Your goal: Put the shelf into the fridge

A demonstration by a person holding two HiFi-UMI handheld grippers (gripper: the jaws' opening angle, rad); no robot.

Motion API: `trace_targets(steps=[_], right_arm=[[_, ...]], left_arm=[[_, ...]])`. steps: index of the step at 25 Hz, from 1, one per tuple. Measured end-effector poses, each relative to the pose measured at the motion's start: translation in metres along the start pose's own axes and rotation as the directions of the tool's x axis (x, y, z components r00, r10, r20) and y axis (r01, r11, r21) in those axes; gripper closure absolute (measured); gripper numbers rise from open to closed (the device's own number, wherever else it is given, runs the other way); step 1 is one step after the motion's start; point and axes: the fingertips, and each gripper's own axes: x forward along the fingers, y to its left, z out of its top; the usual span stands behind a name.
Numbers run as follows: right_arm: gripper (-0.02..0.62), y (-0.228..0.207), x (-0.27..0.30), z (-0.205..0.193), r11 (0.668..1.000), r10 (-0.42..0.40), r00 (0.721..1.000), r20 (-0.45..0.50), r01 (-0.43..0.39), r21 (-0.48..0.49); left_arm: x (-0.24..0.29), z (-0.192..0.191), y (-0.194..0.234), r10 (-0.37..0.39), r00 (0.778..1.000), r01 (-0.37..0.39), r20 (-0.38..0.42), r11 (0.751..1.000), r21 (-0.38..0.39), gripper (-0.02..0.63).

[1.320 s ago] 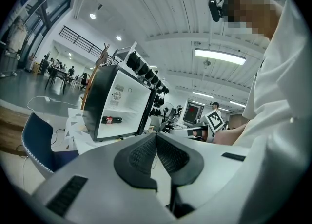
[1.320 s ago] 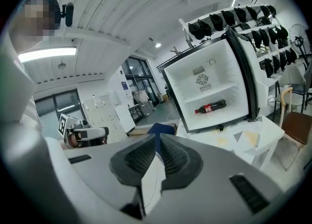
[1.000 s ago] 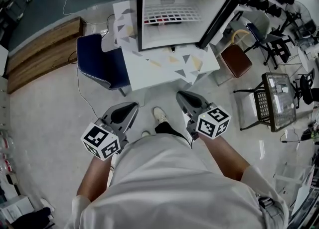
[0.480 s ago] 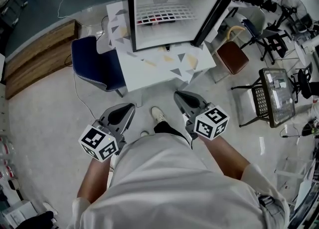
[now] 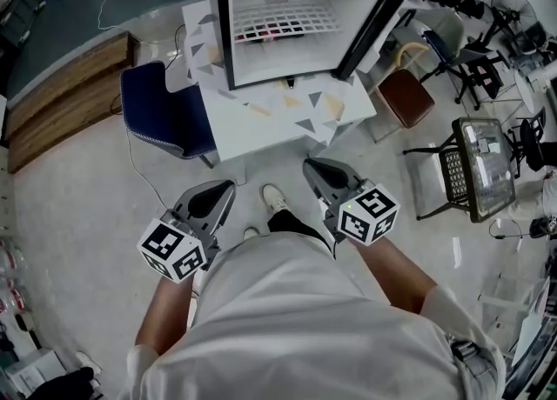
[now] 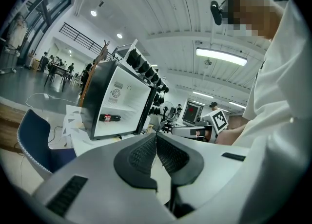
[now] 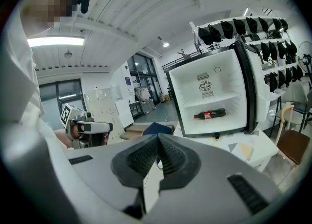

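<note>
Left gripper (image 6: 156, 138) jaws meet, empty; right gripper (image 7: 157, 139) jaws have just closed together on nothing.

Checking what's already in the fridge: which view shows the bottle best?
The right gripper view: the bottle lies on its side low in the fridge, red label clear, nothing in front. The left gripper view shows it smaller and oblique. The head view gives only red and dark glimpses through the wire shelf.

One fridge (image 5: 348, 16), one wire shelf (image 5: 287, 17), one bottle (image 7: 210, 114), one white table (image 5: 261, 129), one blue chair (image 5: 165, 111), one brown stool (image 5: 407, 98), two grippers: left gripper (image 5: 228, 186) and right gripper (image 5: 310, 163), one marker cube (image 5: 174, 250) on each
</note>
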Motion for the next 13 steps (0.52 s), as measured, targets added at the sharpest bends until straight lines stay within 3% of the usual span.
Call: trace_targets(steps=[13], right_arm=[[0.588, -0.029, 0.013, 0.019, 1.000, 0.011, 1.000, -0.003, -0.011, -0.027]], left_arm=[[0.030, 0.019, 0.013, 0.004, 1.000, -0.004, 0.000, 1.000, 0.002, 0.588]])
